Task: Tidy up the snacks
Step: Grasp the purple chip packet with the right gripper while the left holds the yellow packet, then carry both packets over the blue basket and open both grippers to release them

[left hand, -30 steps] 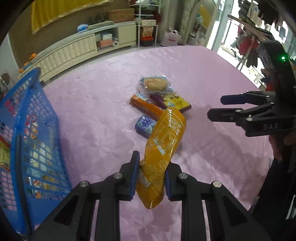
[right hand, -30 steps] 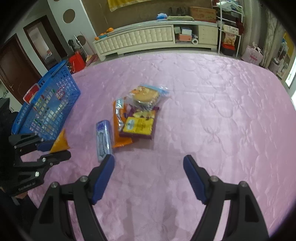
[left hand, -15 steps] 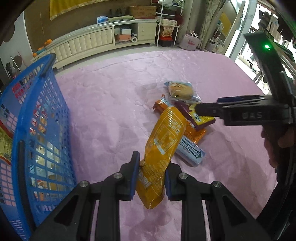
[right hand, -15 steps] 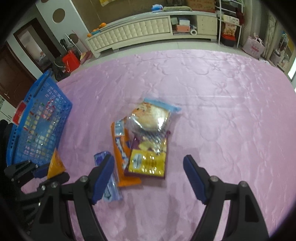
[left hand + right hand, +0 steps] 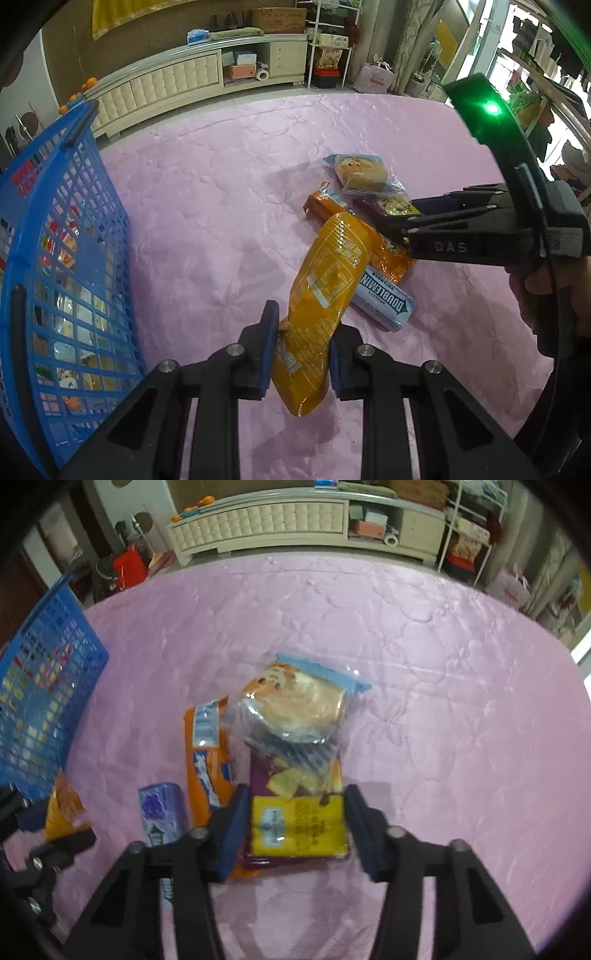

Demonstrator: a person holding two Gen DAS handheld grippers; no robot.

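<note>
My left gripper [image 5: 300, 354] is shut on a long yellow-orange snack bag [image 5: 325, 295] and holds it above the pink cloth, beside the blue basket [image 5: 62, 258]. My right gripper [image 5: 293, 825] is open, its fingers on either side of a purple and yellow snack pack [image 5: 299, 823], which also shows in the left wrist view [image 5: 391, 206]. A clear-wrapped bread pack [image 5: 295, 709] lies on that pack's far end. An orange biscuit pack [image 5: 208, 760] and a blue Doublemint gum pack [image 5: 162, 808] lie to its left.
The blue basket [image 5: 33, 701] holds several snacks and stands at the left of the pink cloth [image 5: 443, 701]. A long white cabinet [image 5: 295, 520] and shelves stand beyond the far edge. The right gripper's body [image 5: 480, 232] reaches over the snack pile in the left wrist view.
My right gripper has moved forward and down over the pile, and its fingers now flank the purple and yellow pack. My left gripper has swung with the yellow-orange bag, still beside the basket.
</note>
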